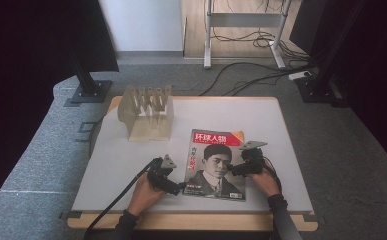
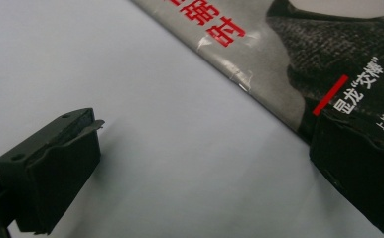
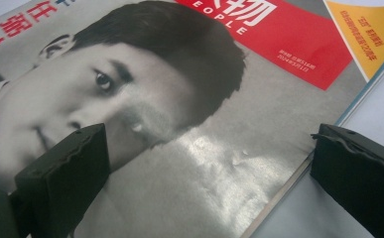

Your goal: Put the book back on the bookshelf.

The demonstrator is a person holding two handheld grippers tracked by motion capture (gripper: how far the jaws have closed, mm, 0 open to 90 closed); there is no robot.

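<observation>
2 claws (image 1: 180,186) (image 1: 235,170) agape | magazine (image 1: 214,165) flat | rack (image 1: 146,112) far

White table (image 1: 131,165) — magazine (image 1: 216,165) near front, wooden rack (image 1: 146,112) behind.

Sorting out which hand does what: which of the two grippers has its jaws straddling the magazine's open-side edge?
The right gripper, on the side of the magazine opposite its spine. The left gripper sits at the spine-side near corner instead.
</observation>
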